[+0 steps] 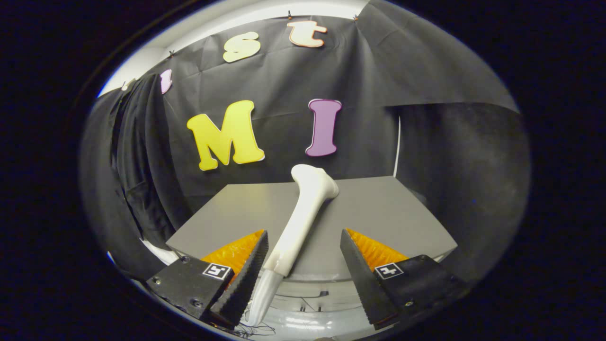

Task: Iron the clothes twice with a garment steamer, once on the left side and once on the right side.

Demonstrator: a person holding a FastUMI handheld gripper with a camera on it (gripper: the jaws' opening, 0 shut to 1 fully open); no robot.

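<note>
A white garment steamer (303, 218) lies on the grey table (378, 213), its flared head at the far end and its handle reaching back over the table's near edge. My gripper (303, 239) is open, its fingers spread to either side of the handle. The left finger (246, 265) sits close beside the handle, and whether it touches is unclear. The right finger (360, 265) stands well apart from it. A dark garment (137, 156) hangs to the left of the table.
Black cloth walls close in the booth behind and to the right of the table. Below the table's near edge lies a pale floor with thin cables (303, 308).
</note>
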